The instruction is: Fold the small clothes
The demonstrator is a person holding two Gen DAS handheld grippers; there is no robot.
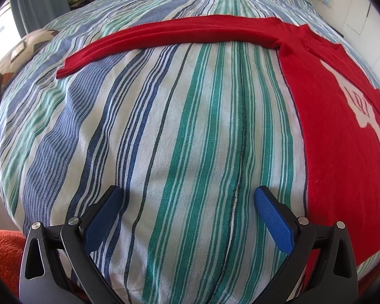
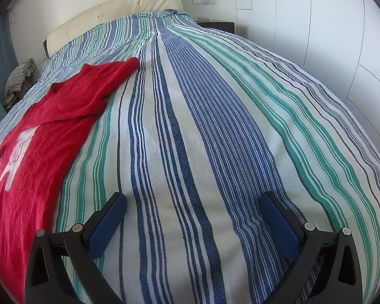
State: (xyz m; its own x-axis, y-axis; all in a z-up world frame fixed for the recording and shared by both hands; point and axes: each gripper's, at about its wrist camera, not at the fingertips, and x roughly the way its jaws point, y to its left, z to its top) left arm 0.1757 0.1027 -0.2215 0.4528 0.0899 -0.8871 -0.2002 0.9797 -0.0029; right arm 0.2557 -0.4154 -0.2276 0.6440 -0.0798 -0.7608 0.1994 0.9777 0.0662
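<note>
A red long-sleeved top [image 1: 337, 136] with a white print lies flat on the striped bedspread [image 1: 179, 131]. In the left wrist view its body fills the right side and one sleeve [image 1: 164, 38] stretches out to the left. In the right wrist view the top [image 2: 45, 131] lies at the left, its other sleeve [image 2: 114, 73] bent toward the headboard. My left gripper [image 1: 188, 195] is open and empty over bare bedspread, left of the top. My right gripper [image 2: 193, 201] is open and empty over the bedspread [image 2: 215, 126], right of the top.
A cream headboard [image 2: 129, 5] and white wardrobe doors [image 2: 316, 25] bound the bed at the far end and right. A bedside table [image 2: 220, 25] stands by the headboard. A patterned cushion [image 1: 15, 58] and an orange fabric [image 1: 5, 255] lie at the left edge.
</note>
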